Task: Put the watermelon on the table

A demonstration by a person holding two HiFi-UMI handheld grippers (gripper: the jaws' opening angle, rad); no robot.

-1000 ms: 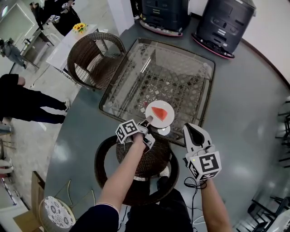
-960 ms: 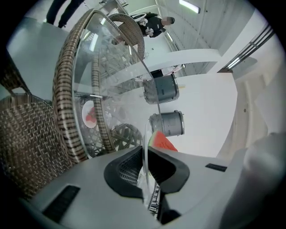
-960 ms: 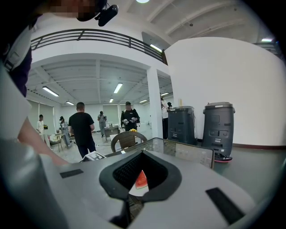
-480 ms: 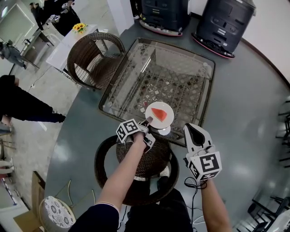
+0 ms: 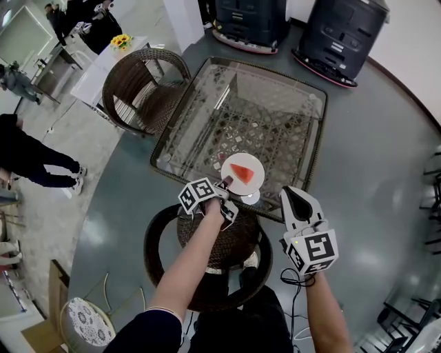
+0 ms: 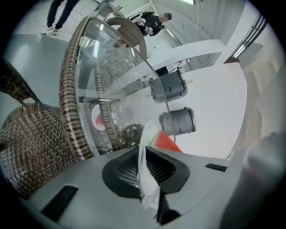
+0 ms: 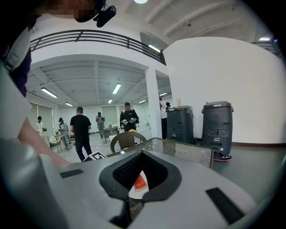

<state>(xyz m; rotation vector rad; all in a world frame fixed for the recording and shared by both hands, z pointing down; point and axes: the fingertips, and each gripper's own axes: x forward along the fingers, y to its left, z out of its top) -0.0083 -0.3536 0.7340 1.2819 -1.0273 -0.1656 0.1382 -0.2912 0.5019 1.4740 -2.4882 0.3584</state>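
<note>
A red watermelon wedge (image 5: 241,172) lies on a small white plate (image 5: 253,180) over the near edge of the glass table (image 5: 275,110). My left gripper (image 5: 224,183) is shut on the plate's near rim. In the left gripper view the thin plate edge (image 6: 144,134) stands clamped between the black pads (image 6: 127,167), with the wedge (image 6: 166,143) just beyond. A pale round reflection (image 5: 249,198) shows beneath the plate; whether the plate rests on the glass I cannot tell. My right gripper (image 5: 289,195) hangs shut and empty right of the plate, its own view looking at the wedge (image 7: 140,182).
A wicker chair (image 5: 213,251) sits right below my arms at the table's near edge, another (image 5: 141,89) at the table's left. Two dark grey machines (image 5: 341,34) (image 5: 251,21) stand beyond the table. A person (image 5: 27,158) walks on the left.
My left gripper has tilted a little with the plate still in it. The right gripper has stayed put. The person on the left has walked on.
</note>
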